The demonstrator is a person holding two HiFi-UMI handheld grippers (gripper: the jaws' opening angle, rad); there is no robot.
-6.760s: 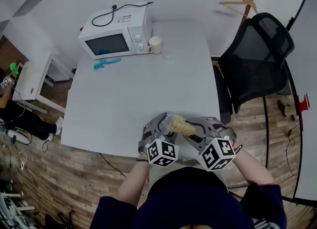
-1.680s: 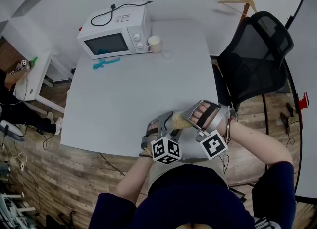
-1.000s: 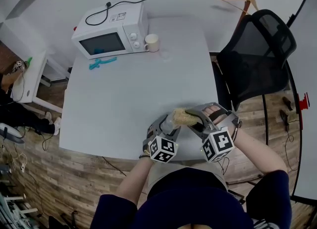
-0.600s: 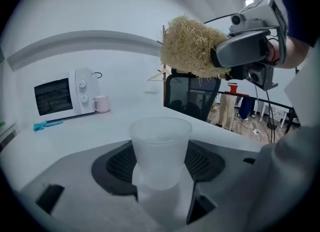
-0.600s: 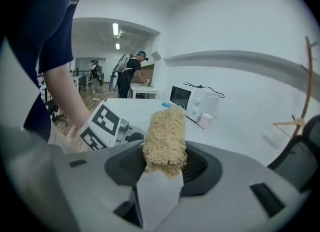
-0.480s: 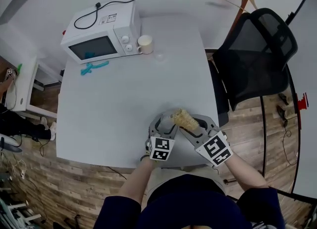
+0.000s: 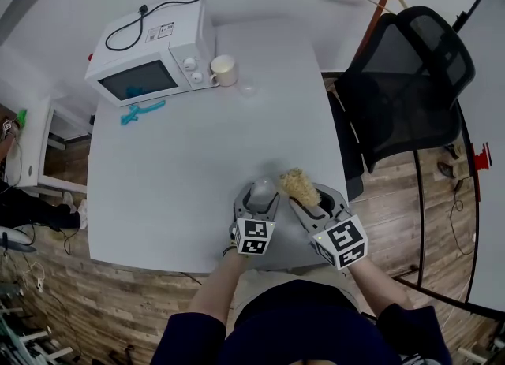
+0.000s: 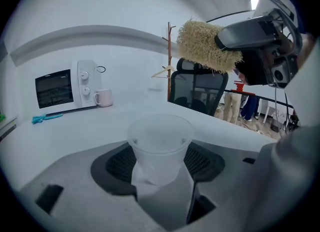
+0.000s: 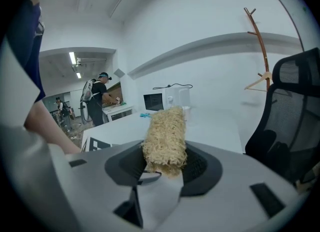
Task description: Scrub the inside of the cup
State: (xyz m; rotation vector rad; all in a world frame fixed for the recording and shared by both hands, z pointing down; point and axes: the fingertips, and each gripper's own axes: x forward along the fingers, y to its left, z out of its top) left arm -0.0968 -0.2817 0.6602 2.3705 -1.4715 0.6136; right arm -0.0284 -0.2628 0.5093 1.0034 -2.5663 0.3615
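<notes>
A frosted, translucent cup (image 8: 160,146) is pinched upright at lower centre by the left gripper (image 8: 161,165); a straw-coloured scrubber (image 9: 165,136) is clamped in the right gripper (image 9: 162,168)

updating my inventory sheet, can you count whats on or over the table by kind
cups: 2, translucent plastic cup and cream mug
loofah: 1
microwave: 1
teal tool: 1
faint clear item by the mug, kind unclear: 1
total: 6
</notes>
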